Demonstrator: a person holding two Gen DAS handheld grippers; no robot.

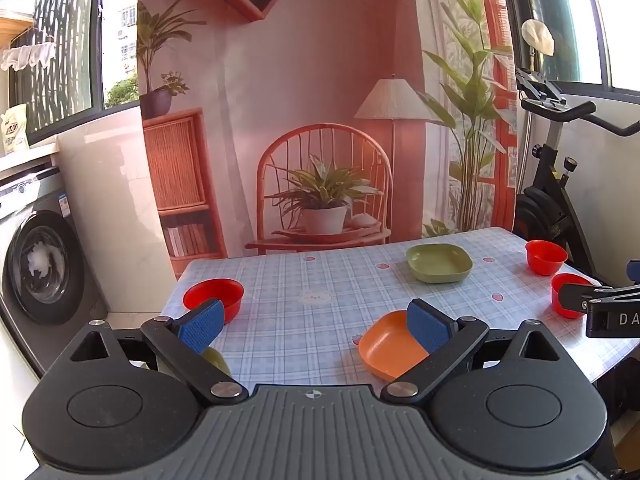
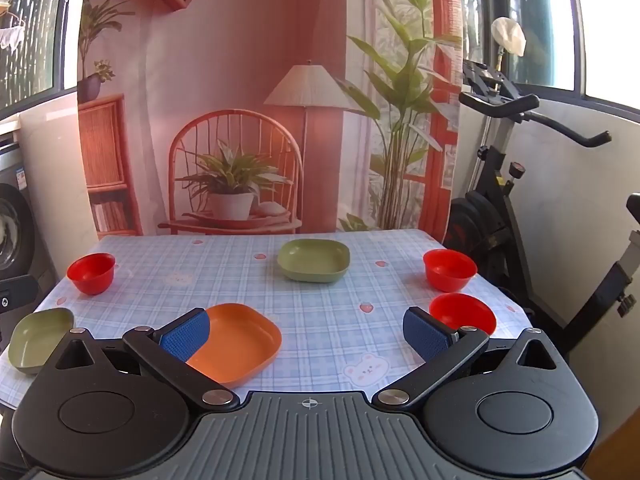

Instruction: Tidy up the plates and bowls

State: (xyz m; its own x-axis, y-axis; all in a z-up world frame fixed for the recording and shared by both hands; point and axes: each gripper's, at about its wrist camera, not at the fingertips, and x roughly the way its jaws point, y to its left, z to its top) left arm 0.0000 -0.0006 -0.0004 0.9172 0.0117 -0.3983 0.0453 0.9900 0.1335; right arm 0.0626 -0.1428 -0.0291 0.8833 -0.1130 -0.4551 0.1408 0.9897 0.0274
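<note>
Both of my tools are up over the near edge of the bench [image 2: 320,292] right now, and the piece I'm lining up on is the orange plate [image 2: 236,340]. It lies just ahead and to the left of my right hand-held gripper [image 2: 308,334], half tucked behind its left finger, and ahead-right of my left hand-held gripper [image 1: 316,326]; I'd judge the right one slightly nearer. The plate is a rounded square, so no real long axis to worry about. Both sets of fingers are spread wide with nothing between them. Counting: three plates, namely the orange one, a green plate [image 2: 314,260] at the far middle, and another green plate [image 2: 38,338] at the near left corner. Three red bowls: far left [image 2: 91,272], far right [image 2: 450,270], near right [image 2: 464,316].
</note>
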